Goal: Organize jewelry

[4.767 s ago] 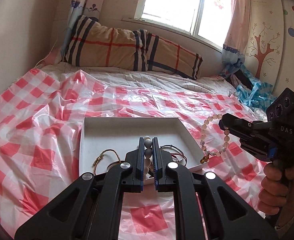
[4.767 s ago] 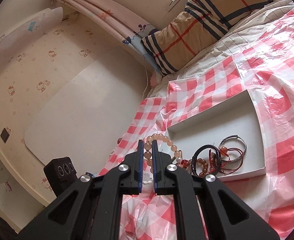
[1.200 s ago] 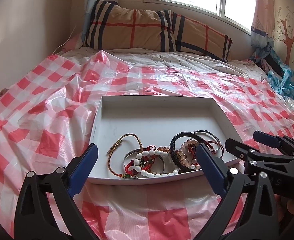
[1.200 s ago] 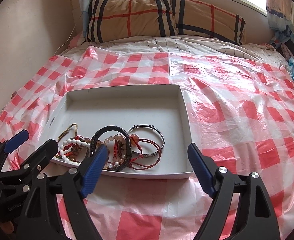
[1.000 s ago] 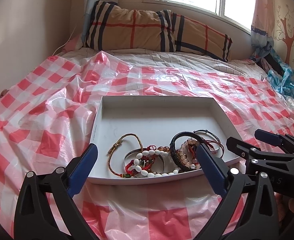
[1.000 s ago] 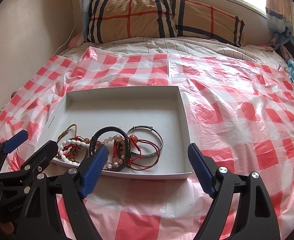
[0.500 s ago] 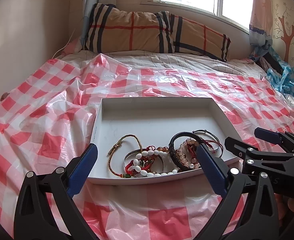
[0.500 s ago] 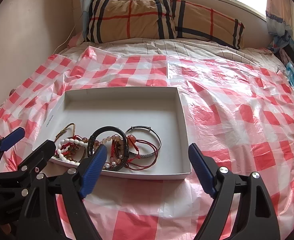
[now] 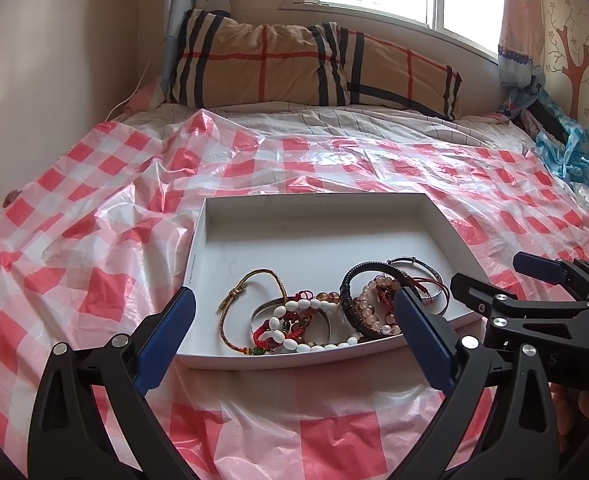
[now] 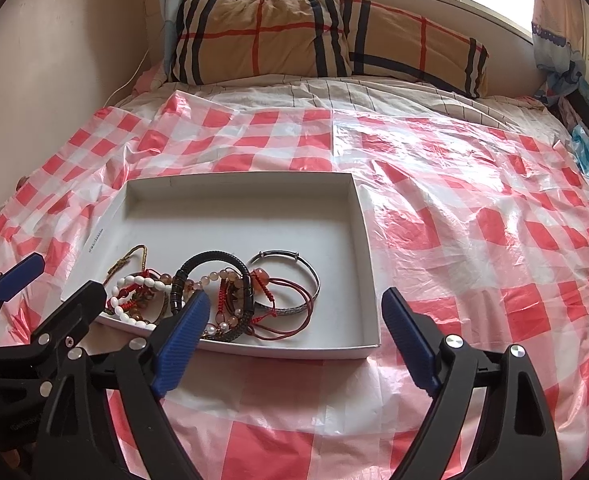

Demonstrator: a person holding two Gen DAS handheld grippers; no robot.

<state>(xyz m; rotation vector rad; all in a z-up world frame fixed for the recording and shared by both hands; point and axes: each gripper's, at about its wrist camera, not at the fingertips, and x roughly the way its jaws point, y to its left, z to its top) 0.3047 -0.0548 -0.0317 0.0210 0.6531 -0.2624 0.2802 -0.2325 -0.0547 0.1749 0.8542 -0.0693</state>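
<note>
A shallow white tray lies on the bed. Its near half holds a heap of bracelets: a white bead bracelet, a black braided one, a pink bead one, a gold cord one and a silver bangle. My left gripper hovers open just before the tray's near edge, holding nothing. My right gripper is at the tray's near right corner, its jaws opening with nothing between them.
A red-and-white checked plastic sheet covers the bed. A plaid pillow lies under the window at the far end. There is a wall at the left and a blue plastic bag at the far right. A person's hand grips the right handle.
Nearly five seconds ago each gripper was shut on a bead bracelet; now both are open and those bracelets lie in the tray. Over the last second both hands hold still.
</note>
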